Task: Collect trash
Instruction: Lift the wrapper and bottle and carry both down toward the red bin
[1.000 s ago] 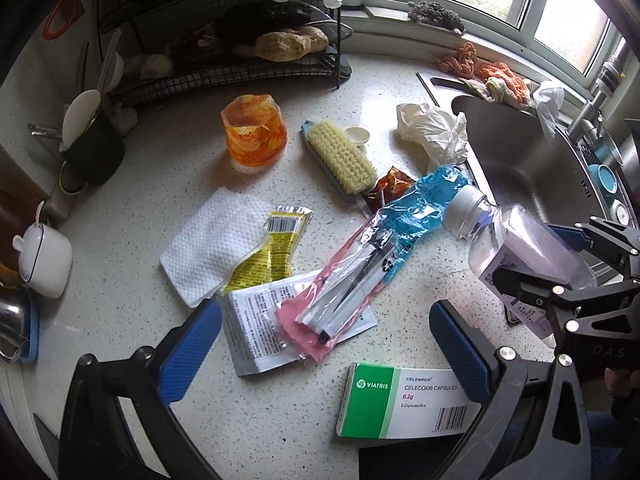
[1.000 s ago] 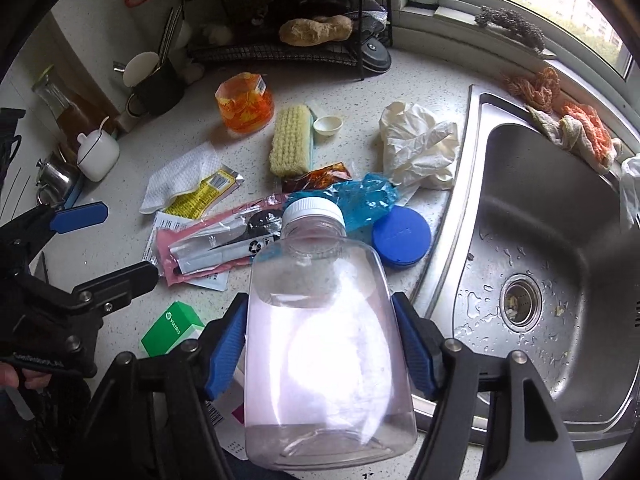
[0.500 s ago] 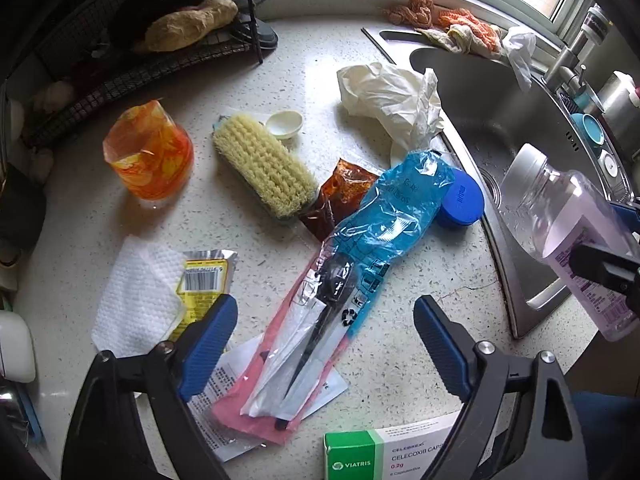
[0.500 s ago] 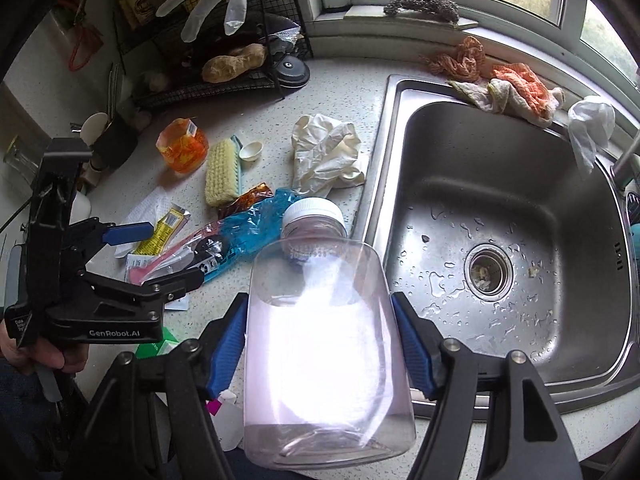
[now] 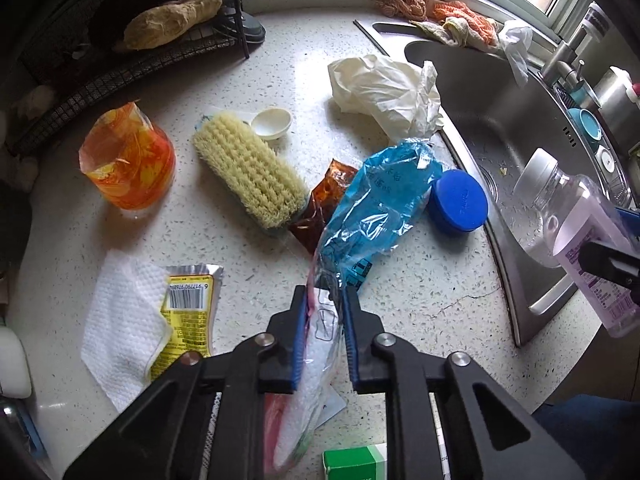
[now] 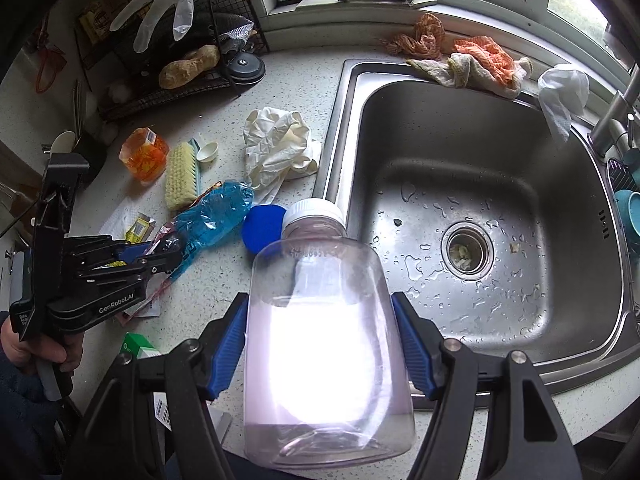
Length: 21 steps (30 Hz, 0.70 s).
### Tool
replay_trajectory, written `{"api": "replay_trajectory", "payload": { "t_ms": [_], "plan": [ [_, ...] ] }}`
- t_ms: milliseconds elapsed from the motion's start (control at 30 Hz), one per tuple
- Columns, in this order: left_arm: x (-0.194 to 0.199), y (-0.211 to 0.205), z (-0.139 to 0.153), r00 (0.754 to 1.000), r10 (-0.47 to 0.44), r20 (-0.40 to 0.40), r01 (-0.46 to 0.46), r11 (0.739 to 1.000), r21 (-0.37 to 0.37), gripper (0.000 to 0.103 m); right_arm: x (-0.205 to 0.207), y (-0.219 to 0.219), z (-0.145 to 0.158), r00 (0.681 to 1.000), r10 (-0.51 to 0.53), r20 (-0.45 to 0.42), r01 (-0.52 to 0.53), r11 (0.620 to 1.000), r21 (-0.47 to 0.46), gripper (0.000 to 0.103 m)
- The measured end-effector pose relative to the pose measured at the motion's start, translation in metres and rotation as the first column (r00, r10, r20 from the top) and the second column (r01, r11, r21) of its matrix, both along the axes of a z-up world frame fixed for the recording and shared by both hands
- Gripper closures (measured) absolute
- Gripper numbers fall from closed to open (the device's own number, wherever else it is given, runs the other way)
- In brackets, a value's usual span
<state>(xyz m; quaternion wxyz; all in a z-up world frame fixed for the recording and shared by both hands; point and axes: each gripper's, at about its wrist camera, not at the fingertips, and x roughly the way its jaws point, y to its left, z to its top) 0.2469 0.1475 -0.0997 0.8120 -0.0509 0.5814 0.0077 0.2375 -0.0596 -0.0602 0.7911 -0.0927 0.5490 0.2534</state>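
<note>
Speckled countertop (image 5: 248, 76) by sink (image 6: 472, 208): L gripper (image 5: 322, 300) pinches plastic wrapper (image 5: 320, 344) (near front edge); R gripper (image 6: 320, 344) clamps clear bottle (image 6: 324, 352).

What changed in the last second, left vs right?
The left gripper went from open above the litter to shut on the pink-and-clear plastic wrapper, moving forward and down the counter toward the blue plastic bag. The right gripper stayed clamped on the clear bottle, carried from over the counter toward the sink. Brush, orange cup and blue lid lie unmoved.
</note>
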Motion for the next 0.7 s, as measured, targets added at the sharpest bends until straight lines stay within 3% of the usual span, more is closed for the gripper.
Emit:
{"api": "replay_trajectory", "payload": {
  "t_ms": [333,700],
  "plan": [
    [-0.025,-0.009,0.048,0.996,0.018,0.083,-0.018,1.0,0.008,0.091,-0.013,-0.001,0.015,0.998,0.042,0.04,-0.044,0.998,0.042,0.036],
    [-0.062,-0.091,0.076,0.992,-0.024,0.126,0.017,0.998,0.052,0.091,-0.058,-0.055,0.042,0.992,0.055,0.111,-0.066,0.993,0.101,0.036]
  ]
}}
